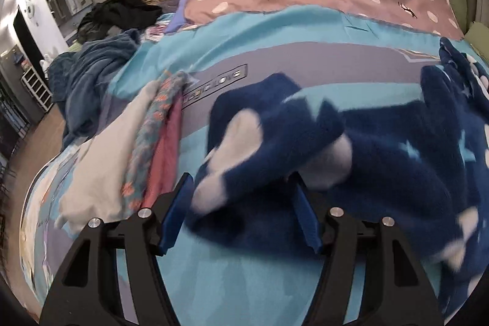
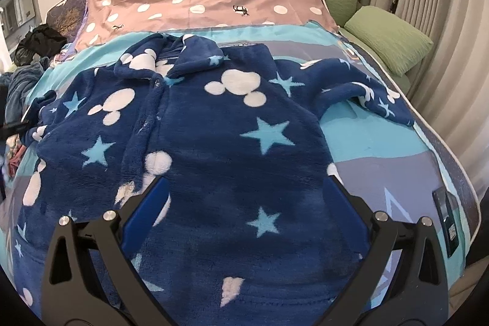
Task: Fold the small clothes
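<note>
Between the left claw (image 1: 241, 197) fingers — spread, loosely around it — lies the fleece robe (image 2: 189, 124) sleeve; right claw (image 2: 244, 188) released above its body. Closing shallow could slip the plush fabric — spoiling the fold.

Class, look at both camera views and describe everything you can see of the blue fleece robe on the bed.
The robe is dark blue plush fleece with white mouse-head shapes and light blue stars. It lies front up and spread on the bedcover, collar toward the pillows, one sleeve stretched out sideways. The other sleeve sits bunched between the open fingers of the left gripper. The right gripper hovers open over its lower part.
</note>
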The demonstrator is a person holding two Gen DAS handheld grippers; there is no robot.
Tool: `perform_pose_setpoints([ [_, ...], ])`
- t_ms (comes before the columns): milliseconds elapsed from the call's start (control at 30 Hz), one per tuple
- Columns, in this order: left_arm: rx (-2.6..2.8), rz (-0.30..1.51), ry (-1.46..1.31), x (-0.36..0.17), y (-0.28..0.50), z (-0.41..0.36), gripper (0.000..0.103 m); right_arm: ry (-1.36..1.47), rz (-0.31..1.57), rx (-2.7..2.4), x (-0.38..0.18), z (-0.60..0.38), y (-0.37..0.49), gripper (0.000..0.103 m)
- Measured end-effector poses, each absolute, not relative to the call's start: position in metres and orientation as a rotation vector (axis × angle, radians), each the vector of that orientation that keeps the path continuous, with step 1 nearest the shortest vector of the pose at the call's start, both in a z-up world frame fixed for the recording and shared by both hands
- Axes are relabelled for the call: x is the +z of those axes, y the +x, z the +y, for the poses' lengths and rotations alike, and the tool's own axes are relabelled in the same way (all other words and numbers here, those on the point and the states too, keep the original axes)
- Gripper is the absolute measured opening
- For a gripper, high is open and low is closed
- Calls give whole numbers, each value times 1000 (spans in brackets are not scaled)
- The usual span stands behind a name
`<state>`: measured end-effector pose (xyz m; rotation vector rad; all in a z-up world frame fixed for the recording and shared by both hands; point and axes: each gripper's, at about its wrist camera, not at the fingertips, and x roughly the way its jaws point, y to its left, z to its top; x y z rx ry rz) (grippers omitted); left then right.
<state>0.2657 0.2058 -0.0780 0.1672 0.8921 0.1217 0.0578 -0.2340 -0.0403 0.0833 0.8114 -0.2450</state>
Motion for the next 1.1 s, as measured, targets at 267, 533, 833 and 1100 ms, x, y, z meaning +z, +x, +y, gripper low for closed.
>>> perform_pose_setpoints([
  [267, -398, 694, -167, 22, 216, 132, 7, 144, 814, -246, -37, -252, 61, 101],
  [533, -650, 797, -48, -17, 170, 0, 10, 236, 832, -161, -36, -254, 65, 101],
  [833, -619, 922, -44, -71, 179, -11, 10, 234, 886, 51, -23, -235, 94, 94],
  [1100, -620, 910, -71, -67, 174, -9, 10, 508, 1043, 386, -43, -209, 173, 45],
])
